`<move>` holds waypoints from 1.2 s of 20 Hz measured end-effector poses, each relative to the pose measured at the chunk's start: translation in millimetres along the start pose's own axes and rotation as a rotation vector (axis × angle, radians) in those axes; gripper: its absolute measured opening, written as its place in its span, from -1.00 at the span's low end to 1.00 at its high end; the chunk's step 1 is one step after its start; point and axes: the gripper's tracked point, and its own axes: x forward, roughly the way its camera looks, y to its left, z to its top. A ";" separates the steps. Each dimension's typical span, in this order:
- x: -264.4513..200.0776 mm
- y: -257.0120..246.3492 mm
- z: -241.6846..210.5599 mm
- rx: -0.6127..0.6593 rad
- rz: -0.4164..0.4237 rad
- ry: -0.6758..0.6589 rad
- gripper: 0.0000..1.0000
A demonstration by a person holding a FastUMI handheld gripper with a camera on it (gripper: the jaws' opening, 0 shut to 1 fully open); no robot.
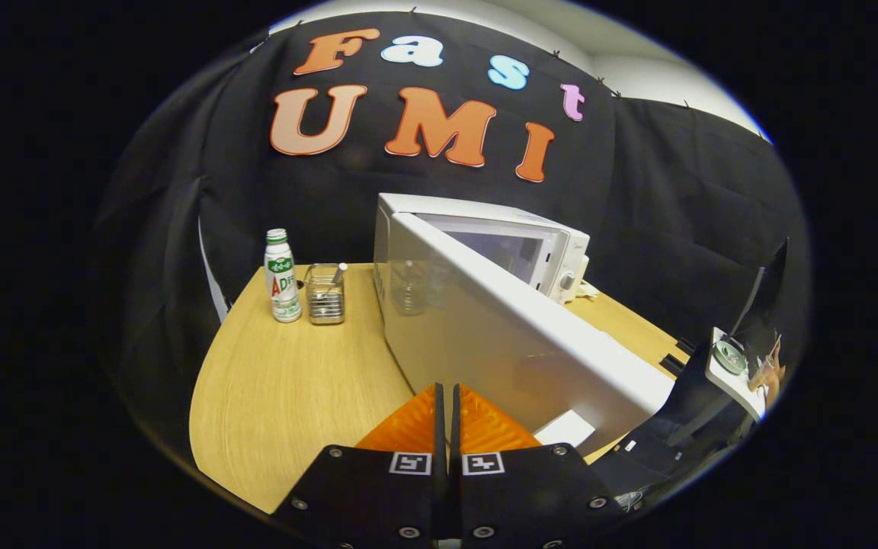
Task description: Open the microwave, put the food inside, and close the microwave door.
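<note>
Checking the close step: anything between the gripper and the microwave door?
Nothing visible. The gripper, fingers shut with nothing between them, sits right at the outer face of the swung-open door. The bottle and the small clear container stand off beside the microwave on the table, out of the way.

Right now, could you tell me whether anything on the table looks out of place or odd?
Nothing looks spilled or damaged. The microwave door stands swung open toward the shut gripper, which holds nothing. The bottle and the small clear container stand upright beside the microwave on the table.
</note>
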 end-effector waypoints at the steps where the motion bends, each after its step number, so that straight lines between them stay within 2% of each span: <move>1: 7.3 -8.4 1.0 0.020 -0.007 0.006 -0.99; 10: 61.5 -90.7 21.9 0.041 -0.106 -0.008 -0.99; 14: 93.1 -116.9 30.7 0.041 -0.124 -0.024 -0.99; 21: 156.7 -144.3 51.9 0.092 -0.078 -0.056 -0.99; 24: 186.3 -145.8 59.0 0.111 -0.013 -0.051 -0.99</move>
